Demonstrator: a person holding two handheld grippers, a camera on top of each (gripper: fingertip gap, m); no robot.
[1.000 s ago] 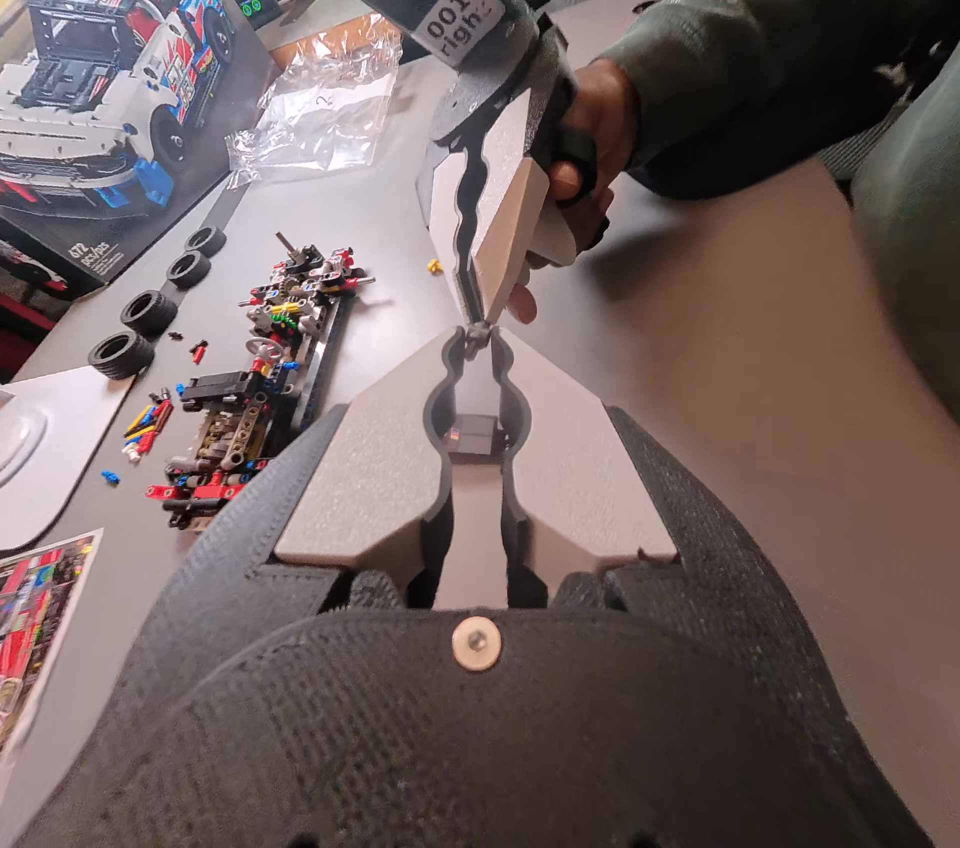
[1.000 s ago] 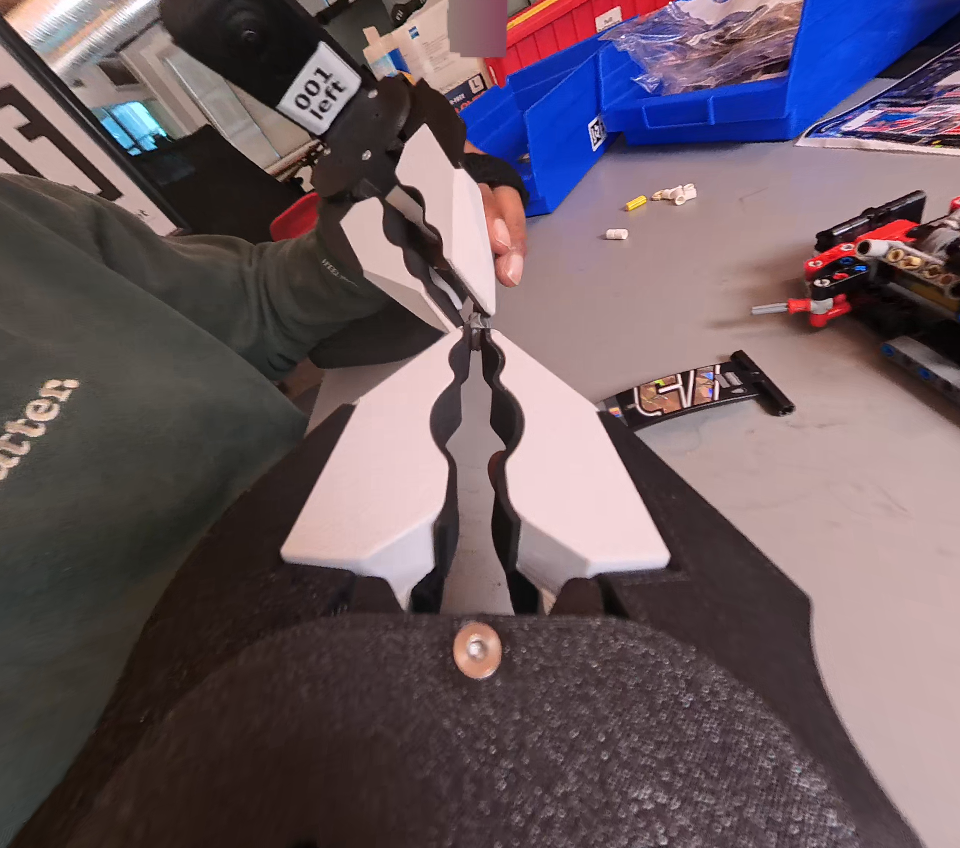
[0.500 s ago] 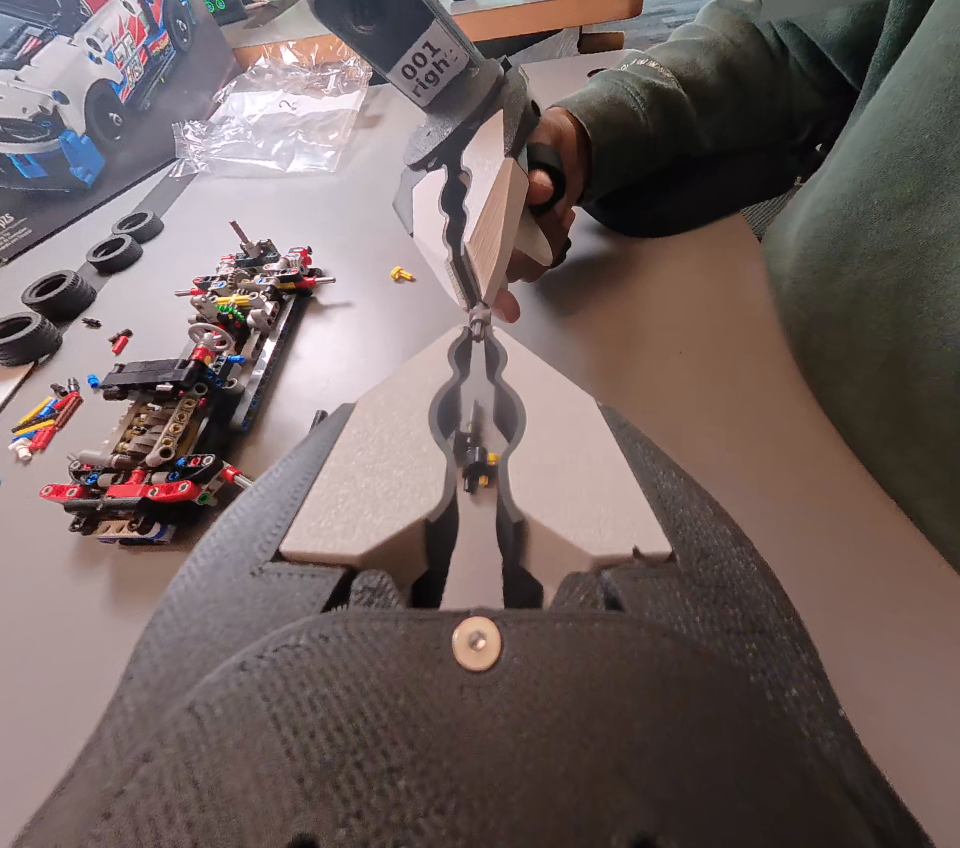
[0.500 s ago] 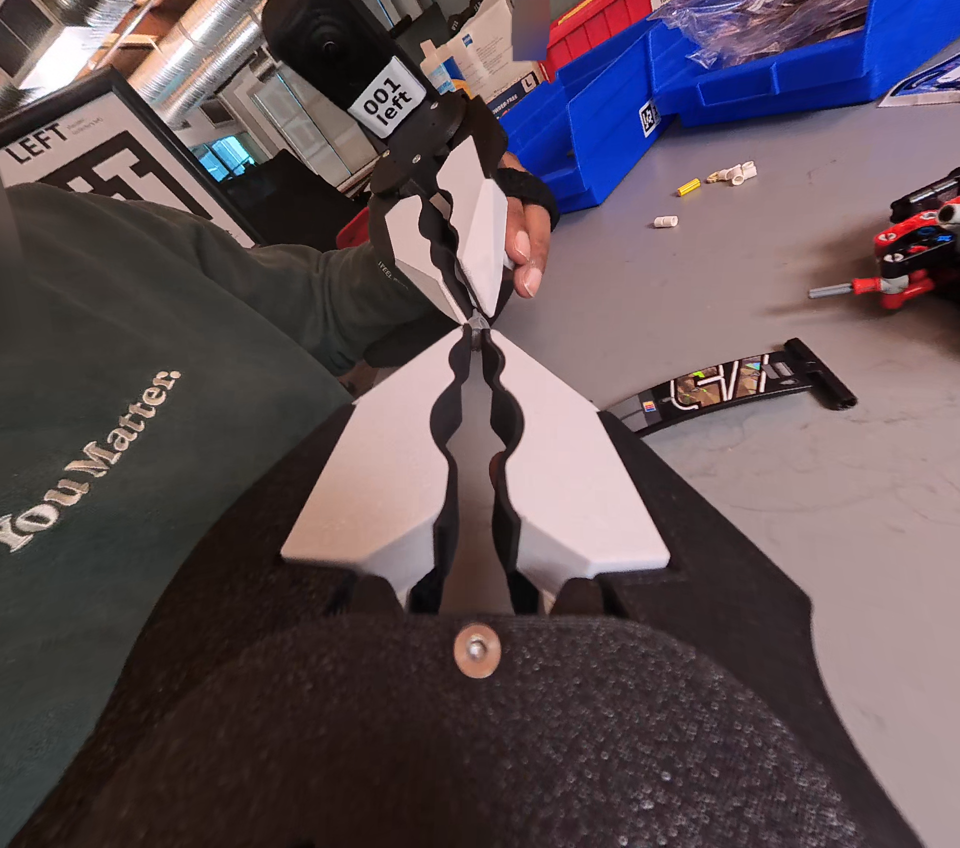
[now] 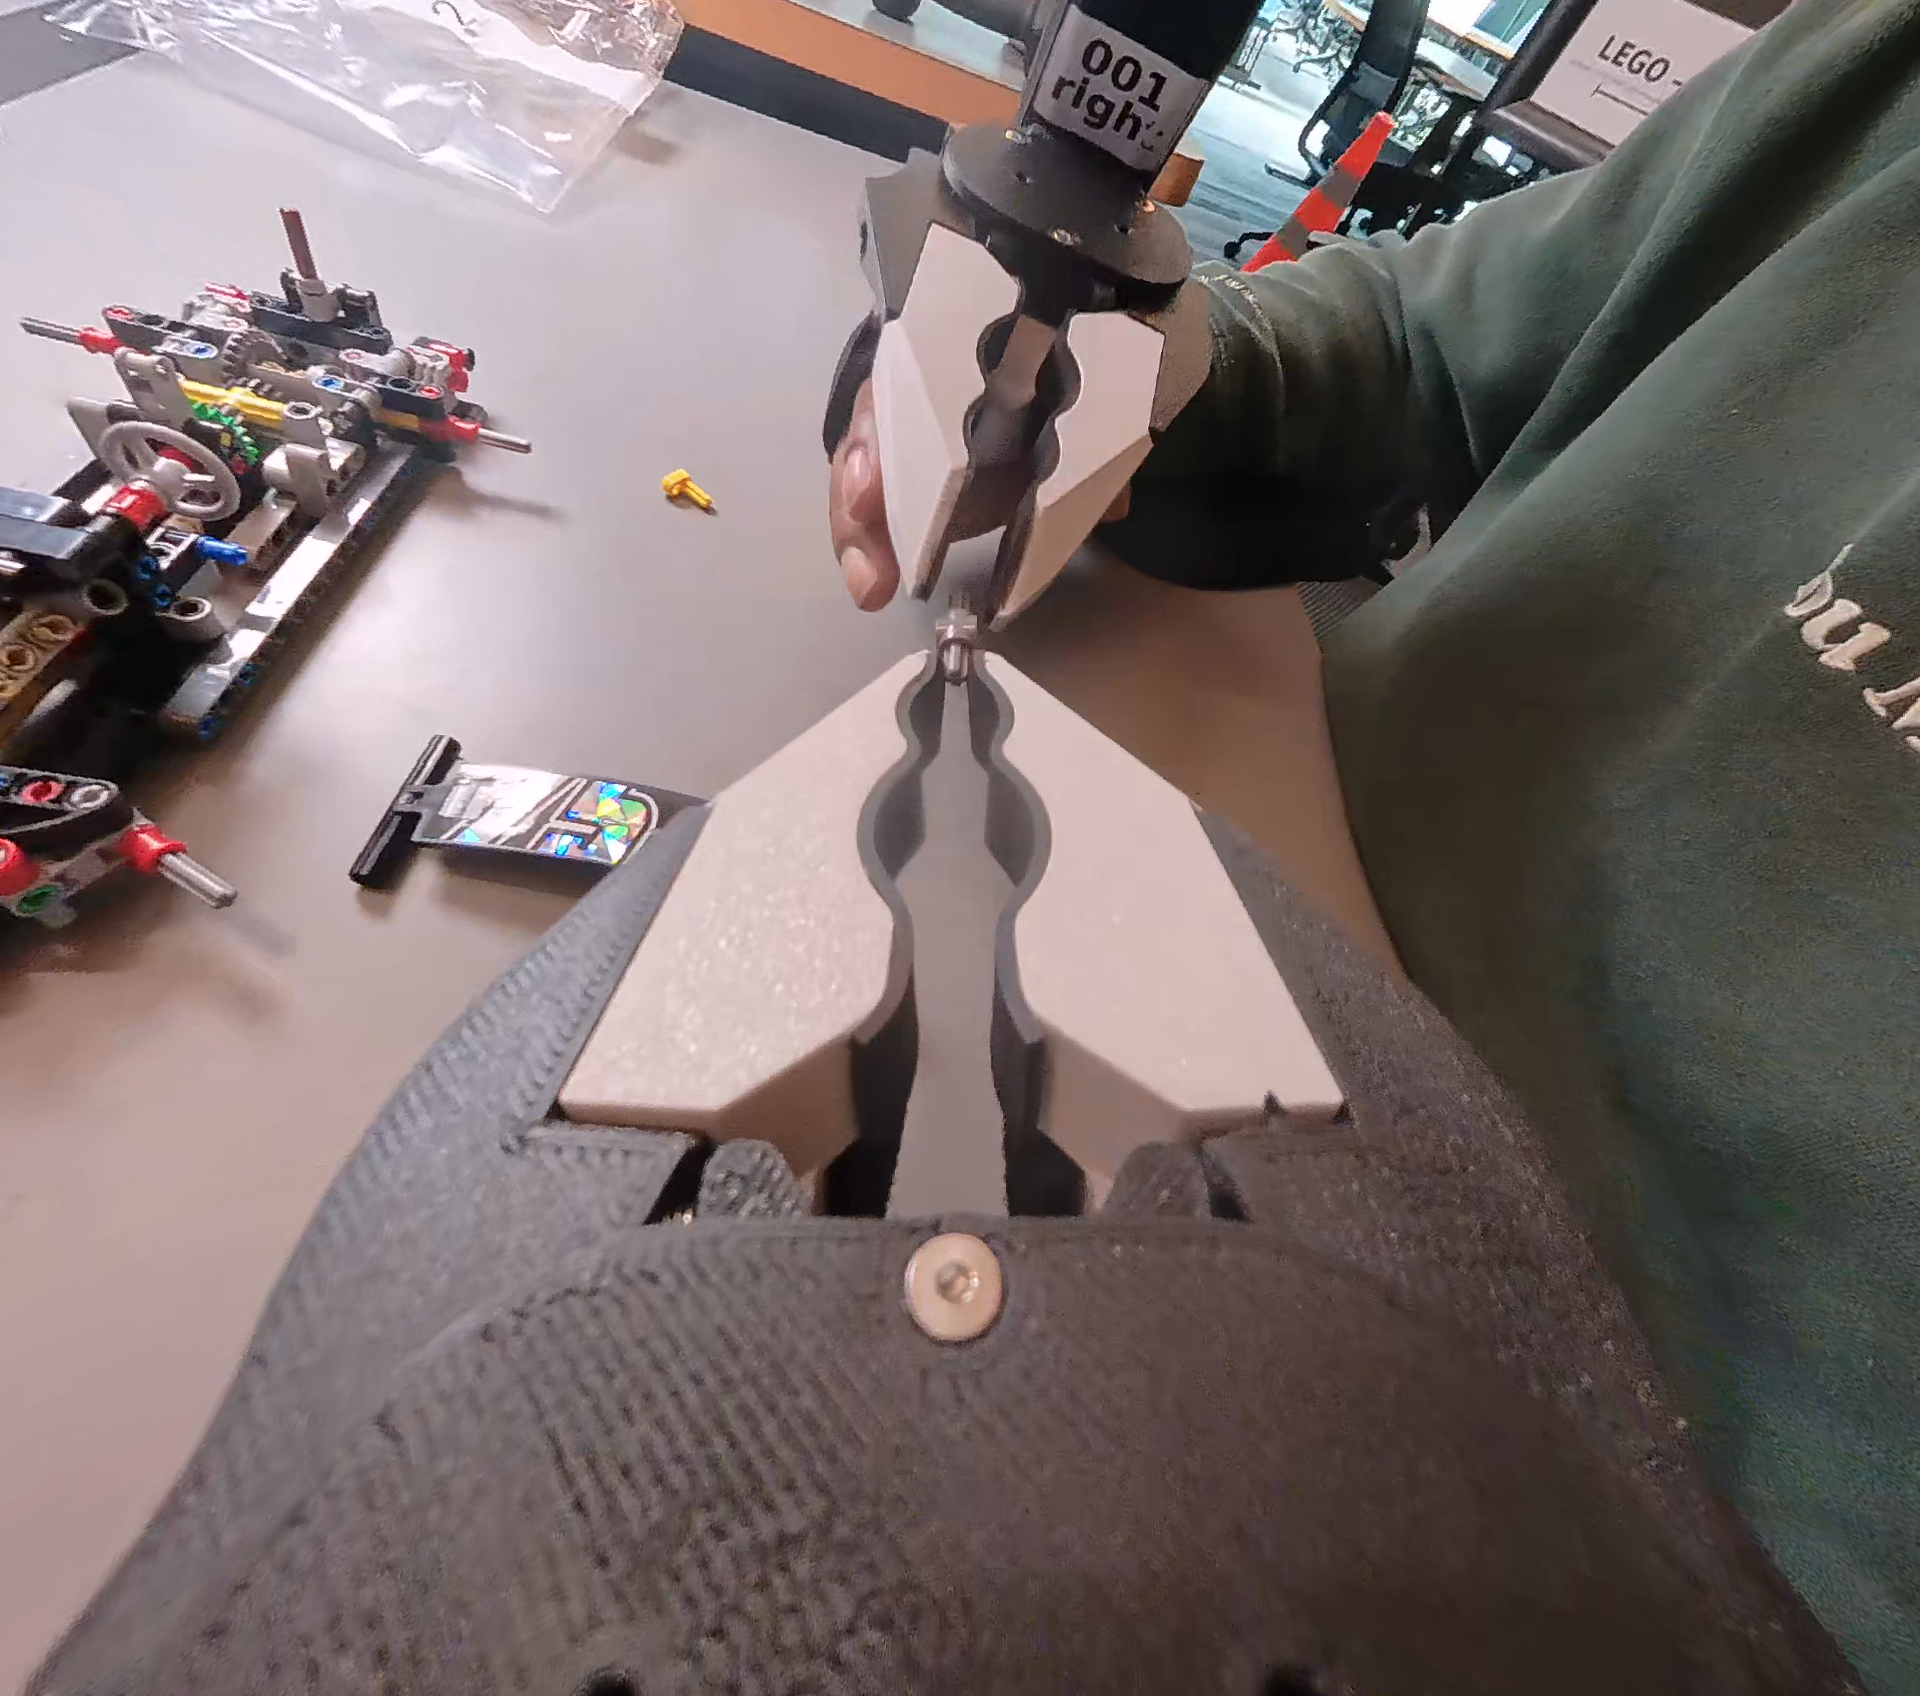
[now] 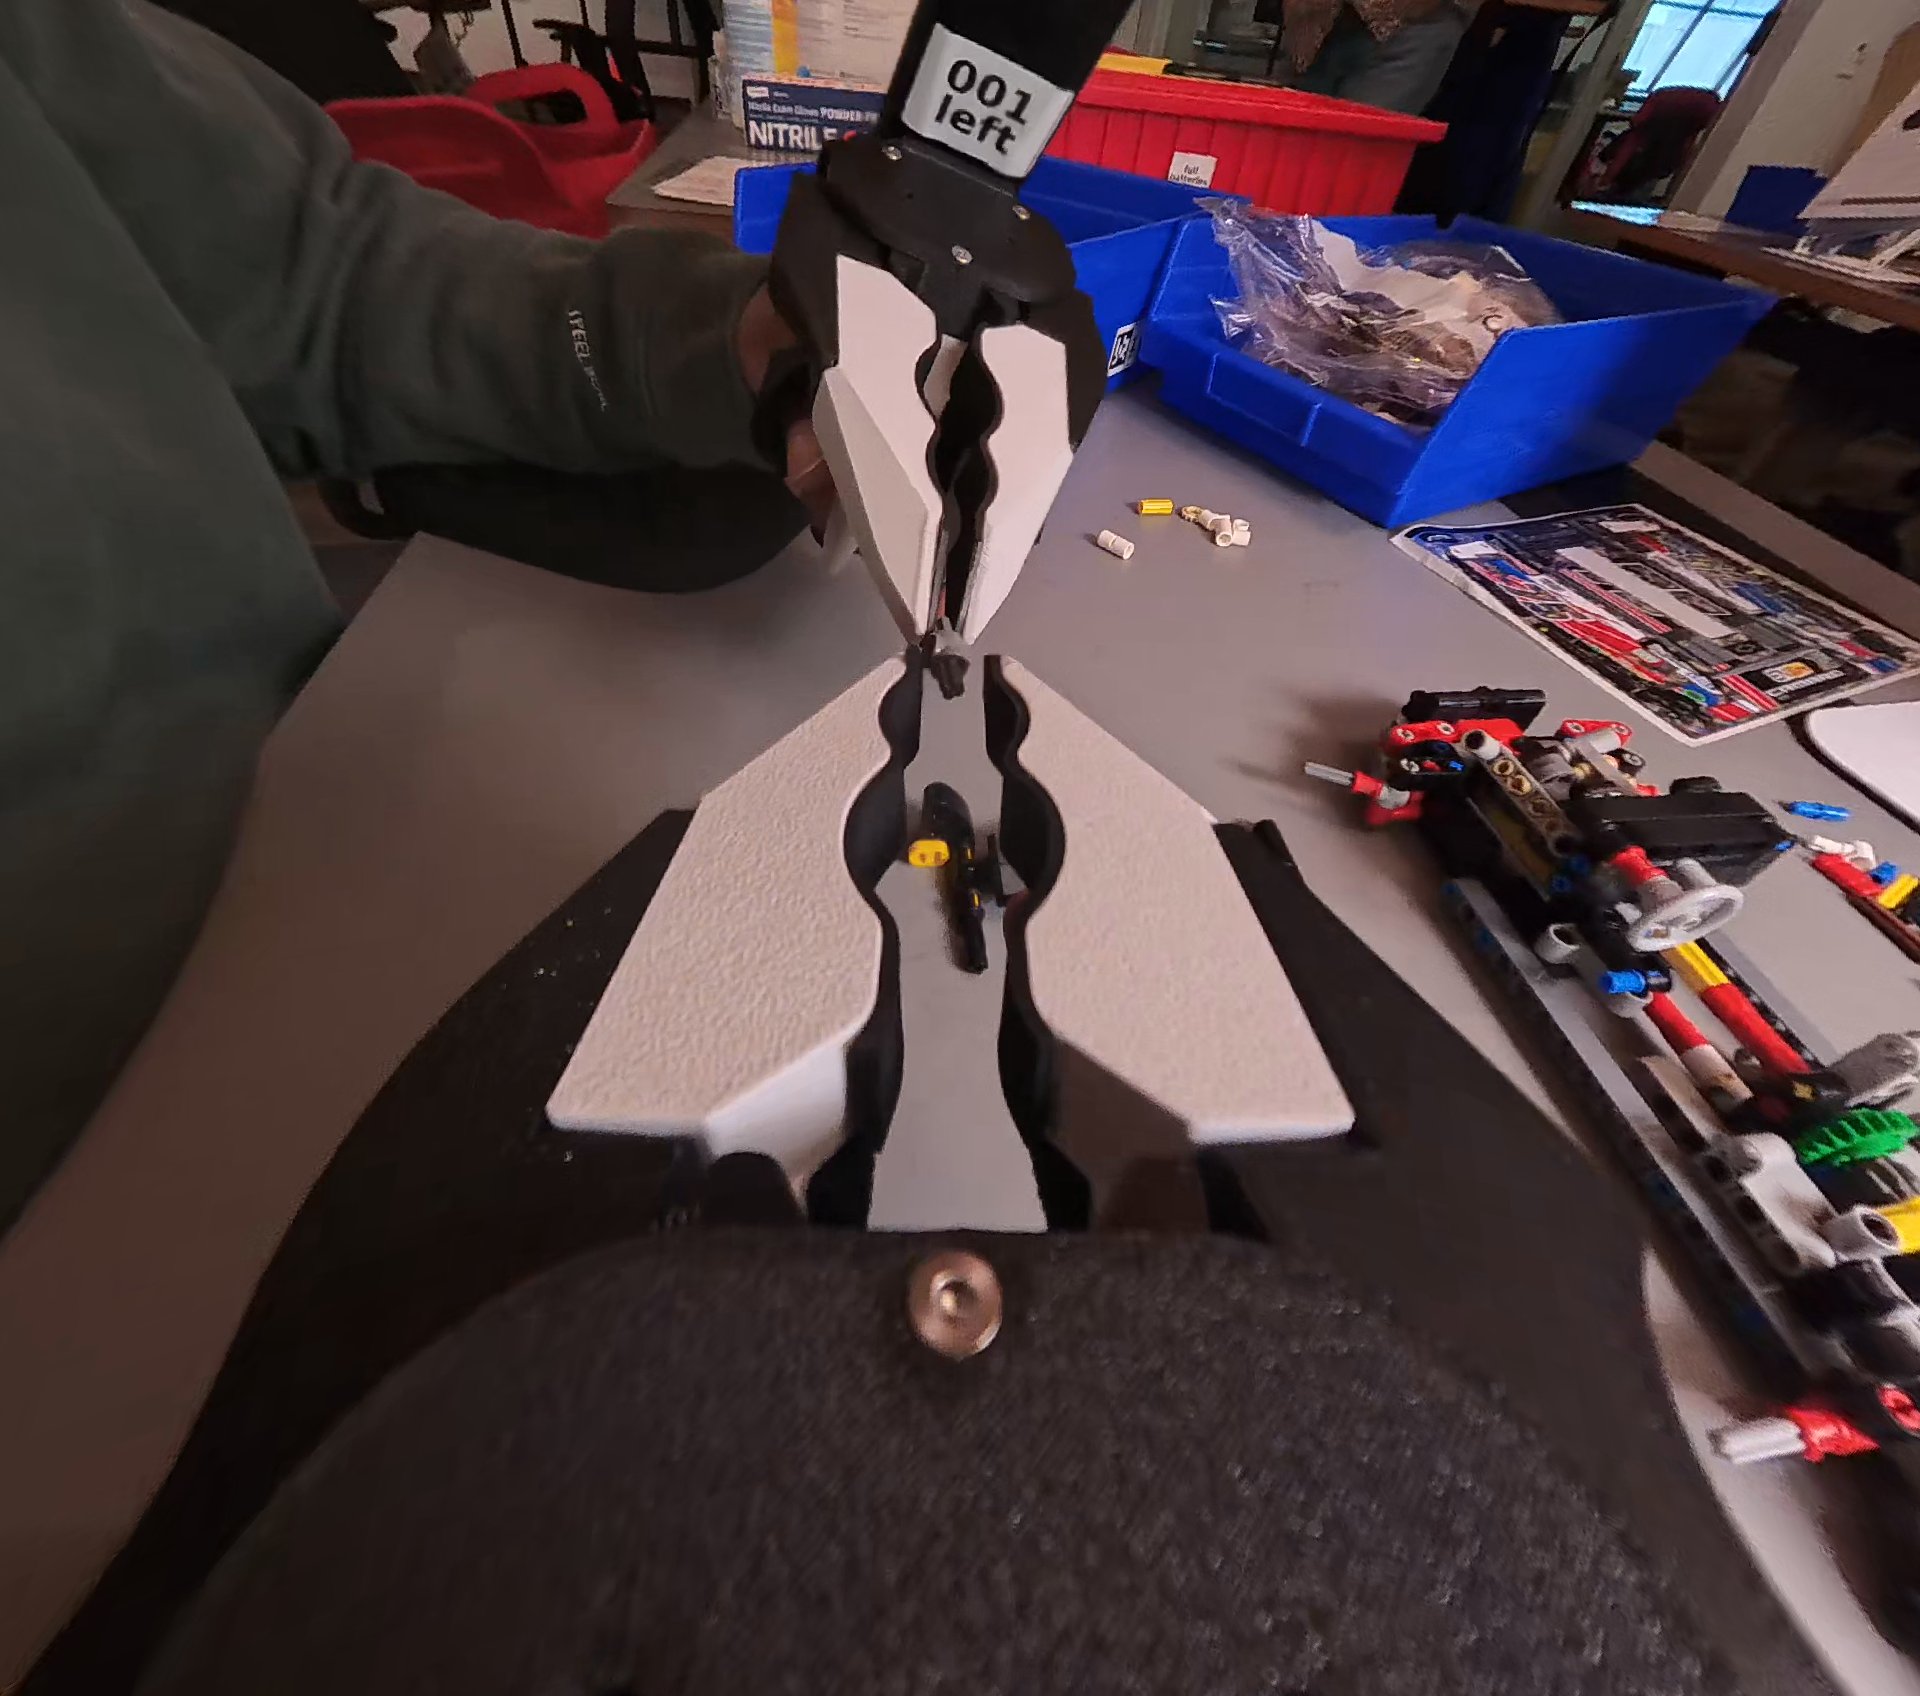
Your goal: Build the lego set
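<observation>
Left wrist view: looking across a flat grey table (image 5: 665, 337), with a dark green sleeve (image 5: 1558, 503) filling the space to the right of both tongs.

Lying well to the left of the left tongs (image 5: 954, 672): a long, partly built lego chassis of black, grey, red and yellow beams (image 5: 239, 441). Resting beyond it, far off to the left: a crumpled clear plastic bag (image 5: 364, 25). In the right wrist view, standing beyond and to the right of the tongs: a blue plastic bin (image 6: 1507, 441), and lying nearer, also to the right, a printed colour sheet (image 6: 1662, 618).

Sitting just left of the left tongs' fingers: a flat black lego panel with a shiny sticker (image 5: 520, 831). Showing on the table through the gap of the right tongs (image 6: 951, 665): a short black lego piece with a yellow connector (image 6: 951, 862). Lying between the chassis and the right tongs: a single small yellow peg (image 5: 686, 487).

Meeting tip to tip above the table. Left tongs pinching tight on a small grey lego pin (image 5: 953, 634) at the very tips. Right tongs standing slightly parted, tips just around the far end of that pin, not clamping it.
</observation>
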